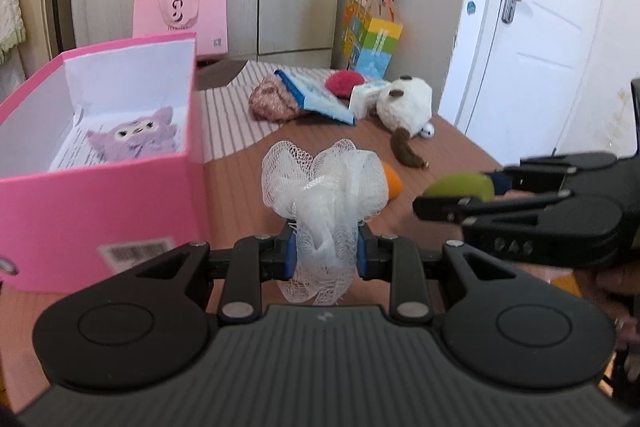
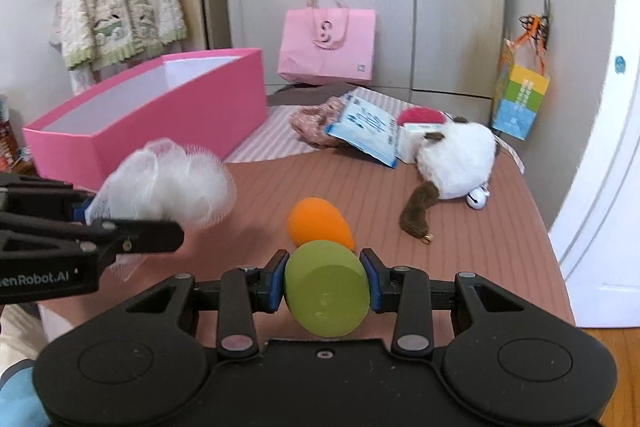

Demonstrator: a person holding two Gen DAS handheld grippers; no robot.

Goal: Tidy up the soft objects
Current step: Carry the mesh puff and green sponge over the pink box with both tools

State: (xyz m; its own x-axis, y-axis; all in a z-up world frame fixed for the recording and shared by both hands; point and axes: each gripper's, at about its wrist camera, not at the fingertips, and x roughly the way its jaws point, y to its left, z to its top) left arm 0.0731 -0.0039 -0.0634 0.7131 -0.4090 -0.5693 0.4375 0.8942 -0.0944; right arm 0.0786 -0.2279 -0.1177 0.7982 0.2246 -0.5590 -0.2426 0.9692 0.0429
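Observation:
My left gripper (image 1: 326, 251) is shut on a white mesh bath puff (image 1: 324, 187), held above the brown bed surface; the puff also shows in the right wrist view (image 2: 168, 183). My right gripper (image 2: 326, 287) is shut on a green egg-shaped sponge (image 2: 326, 291), which also shows at the right of the left wrist view (image 1: 460, 185). An orange sponge (image 2: 318, 221) lies on the bed just beyond it. An open pink box (image 1: 100, 155) stands at the left and holds a purple owl plush (image 1: 134, 139).
At the back of the bed lie a white and brown plush dog (image 2: 456, 163), a red round plush (image 2: 420, 115), a knitted pinkish item (image 2: 312, 125) and a blue-white packet (image 2: 366, 131). A pink bag (image 2: 328, 43) leans on the wardrobe. A white door (image 1: 532, 27) is at the right.

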